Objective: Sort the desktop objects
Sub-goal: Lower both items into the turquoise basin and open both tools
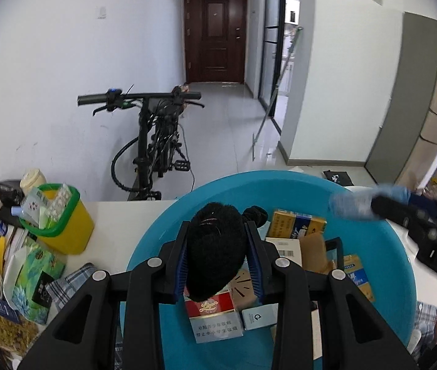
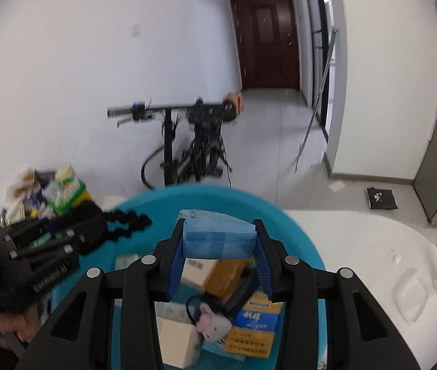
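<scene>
My left gripper [image 1: 220, 246] is shut on a black fuzzy scrunchie [image 1: 215, 246] above the blue basin [image 1: 381, 246]. The same scrunchie [image 2: 125, 225] shows in the right wrist view at the left, held over the basin's rim [image 2: 295, 225]. A light blue tissue packet [image 2: 220, 237] sits squeezed between the pads of my right gripper [image 2: 220, 246], also above the basin. That packet [image 1: 354, 203] appears blurred at the right of the left wrist view. Inside the basin lie cigarette packs [image 1: 212, 317], small boxes [image 2: 196, 273] and a pink-and-white plush keychain [image 2: 212, 323].
A yellow bin with a green rim [image 1: 64, 222] stands left of the basin, stuffed with packets. Snack bags and a green pouch [image 1: 33, 274] crowd the table's left side. Behind the white table [image 2: 372, 246] a black bicycle [image 1: 156, 141] leans by the wall.
</scene>
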The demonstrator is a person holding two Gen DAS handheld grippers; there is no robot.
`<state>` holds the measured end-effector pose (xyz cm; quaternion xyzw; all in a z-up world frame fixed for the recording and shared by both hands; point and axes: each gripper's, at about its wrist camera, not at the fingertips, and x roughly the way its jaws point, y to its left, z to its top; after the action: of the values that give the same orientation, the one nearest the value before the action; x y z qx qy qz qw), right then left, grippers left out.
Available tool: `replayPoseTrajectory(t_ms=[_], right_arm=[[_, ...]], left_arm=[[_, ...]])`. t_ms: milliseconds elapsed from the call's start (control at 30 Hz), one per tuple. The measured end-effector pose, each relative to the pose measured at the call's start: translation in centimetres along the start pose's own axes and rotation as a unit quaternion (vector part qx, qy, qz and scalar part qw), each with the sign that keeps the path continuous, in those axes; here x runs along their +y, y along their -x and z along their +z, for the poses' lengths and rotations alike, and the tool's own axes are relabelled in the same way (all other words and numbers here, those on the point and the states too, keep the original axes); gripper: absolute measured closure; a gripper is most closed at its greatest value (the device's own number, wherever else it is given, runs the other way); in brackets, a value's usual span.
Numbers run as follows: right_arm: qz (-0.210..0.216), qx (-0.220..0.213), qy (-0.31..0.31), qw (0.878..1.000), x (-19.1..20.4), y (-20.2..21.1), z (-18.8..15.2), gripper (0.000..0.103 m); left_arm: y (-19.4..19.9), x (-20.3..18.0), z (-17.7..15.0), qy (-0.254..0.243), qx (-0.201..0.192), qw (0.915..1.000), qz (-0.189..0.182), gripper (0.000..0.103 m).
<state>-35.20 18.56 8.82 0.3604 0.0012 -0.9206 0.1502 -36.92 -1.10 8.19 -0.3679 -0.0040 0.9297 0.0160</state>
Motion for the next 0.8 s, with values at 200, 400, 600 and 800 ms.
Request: replayPoseTrajectory(t_ms=[200, 400, 600, 800], right_arm=[[-0.002, 0.049, -0.009, 0.999, -0.3, -1.9, -0.6, 0.064], [-0.011, 0.070, -0.010, 0.997, -0.7, -2.4, -0.6, 0.064], [-0.005, 0.088, -0.020, 0.996, -1.0, -3.1, -0.7, 0.064], [-0.006, 0.087, -0.017, 0.996, -1.1, -3.0, -0.7, 0.064]], left_arm=[[-1.6, 0.6, -0.1, 0.007, 0.032, 0.9995, -0.004, 0.068], [-2.2, 0.0, -0.5, 0.000, 0.045, 0.9990, -0.003, 0.068], [-3.3, -0.5, -0.9, 0.000, 0.073, 0.9967, -0.034, 0.068], [-3.7, -1.3, -1.3, -0.008, 0.081, 0.9959, -0.039, 0.068]])
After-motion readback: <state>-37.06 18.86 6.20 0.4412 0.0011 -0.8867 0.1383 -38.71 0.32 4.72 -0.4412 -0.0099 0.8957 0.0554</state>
